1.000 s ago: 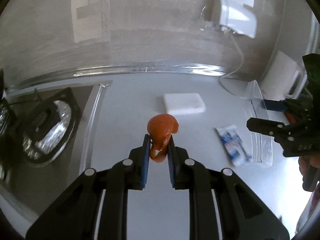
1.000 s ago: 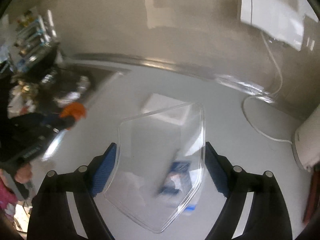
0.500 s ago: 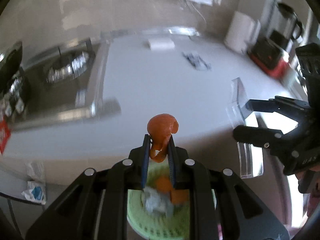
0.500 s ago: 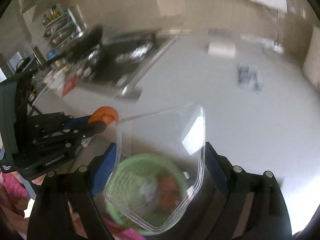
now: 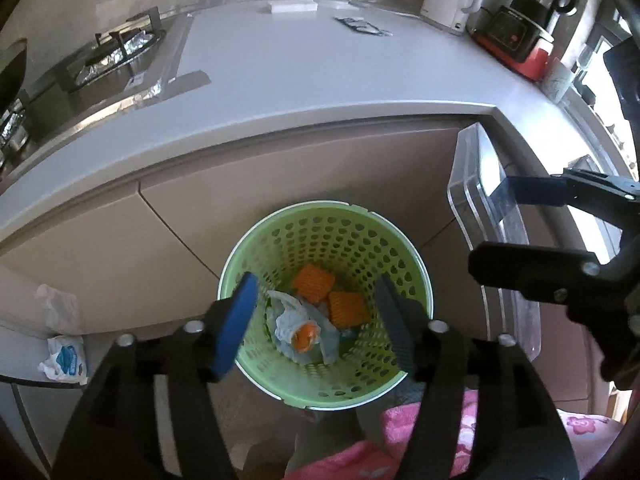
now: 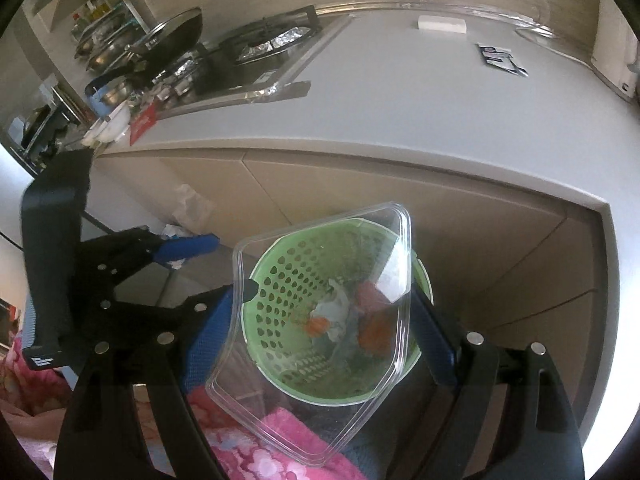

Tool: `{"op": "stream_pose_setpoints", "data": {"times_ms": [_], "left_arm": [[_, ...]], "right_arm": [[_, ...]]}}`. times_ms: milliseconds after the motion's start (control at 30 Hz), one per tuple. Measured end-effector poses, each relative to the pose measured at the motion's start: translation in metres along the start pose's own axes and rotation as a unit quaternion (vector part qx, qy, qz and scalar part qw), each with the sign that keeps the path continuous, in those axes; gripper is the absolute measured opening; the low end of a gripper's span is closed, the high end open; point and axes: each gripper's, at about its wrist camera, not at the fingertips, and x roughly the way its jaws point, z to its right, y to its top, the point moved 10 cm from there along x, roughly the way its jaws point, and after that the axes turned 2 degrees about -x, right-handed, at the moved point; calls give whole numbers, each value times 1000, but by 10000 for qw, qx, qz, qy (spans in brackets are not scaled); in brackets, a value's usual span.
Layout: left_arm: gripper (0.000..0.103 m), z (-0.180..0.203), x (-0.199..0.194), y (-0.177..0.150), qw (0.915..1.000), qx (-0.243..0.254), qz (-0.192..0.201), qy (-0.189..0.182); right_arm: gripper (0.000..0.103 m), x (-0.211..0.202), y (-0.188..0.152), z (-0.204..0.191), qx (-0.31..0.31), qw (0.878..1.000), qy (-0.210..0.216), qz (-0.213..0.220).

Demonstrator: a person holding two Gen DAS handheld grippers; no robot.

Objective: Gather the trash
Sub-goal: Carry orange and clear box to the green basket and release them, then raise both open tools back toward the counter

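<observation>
Both claws have swung from over the counter [image 5: 320, 80] to above the green basket [image 5: 280, 384] on the floor, and my left claw [image 5: 320, 322] has just spread its jaws, nothing between them now. Directly below it, the orange peel [image 5: 305, 336] lies on crumpled paper [image 5: 286, 320] in the basket. My right claw [image 6: 320, 332] grips a clear plastic lid [image 6: 304, 412] over the basket's rim.
</observation>
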Motion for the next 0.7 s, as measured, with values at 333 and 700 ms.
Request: {"op": "stream_pose_setpoints", "data": {"times_ms": [333,700], "left_arm": [[78,-24,-15,7,9991,-76,198,377],[80,-66,-23,7,9959,-587,209,651]], "right_arm": [[85,17,3,4,28,10000,-45,1],[101,64,-14,-8,250,9972,286,-651]]}}
